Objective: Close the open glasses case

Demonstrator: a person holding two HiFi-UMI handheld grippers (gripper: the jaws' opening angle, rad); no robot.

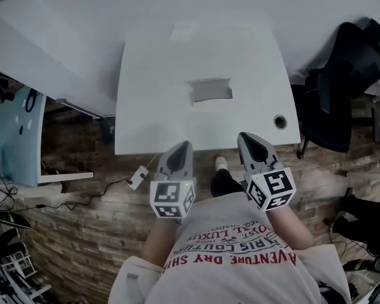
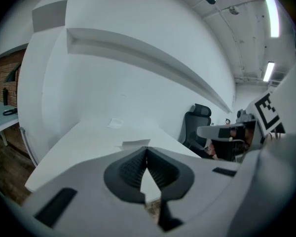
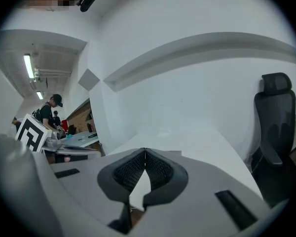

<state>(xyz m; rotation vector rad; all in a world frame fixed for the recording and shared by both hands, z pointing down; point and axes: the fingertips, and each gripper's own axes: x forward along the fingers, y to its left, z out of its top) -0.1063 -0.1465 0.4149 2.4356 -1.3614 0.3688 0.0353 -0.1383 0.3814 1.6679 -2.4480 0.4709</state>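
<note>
Wooden plank floor under everything, seen only in the head view. White desk fills the middle of that view, pushed against a white wall. Black office chair stands at the desk's right end. Both gripper views catch it too, at their right side.

Left hand-held gripper and right hand-held gripper sit side by side, tips at the desk's near edge, well short of the task's thing. In each gripper view the ribbed jaws are pressed together at the tips with nothing between them: left, right. Each gripper view also catches the other gripper's marker cube at its edge (a cross-check on how near the two are held).

Glasses case: lies alone near the desk's centre, open, its grey inside facing up. From the head view its whole outline reads. The left gripper view shows it only as a low pale shape just above the jaw tips. The right gripper view shows a thin edge beside the tips, too faint to be sure of.

Round cable hole at the desk's near right corner shows in the head view only. A small pale slip lies at the far side of the desk, beyond the case.

Only the right gripper view shows people standing by another desk far off.
</note>
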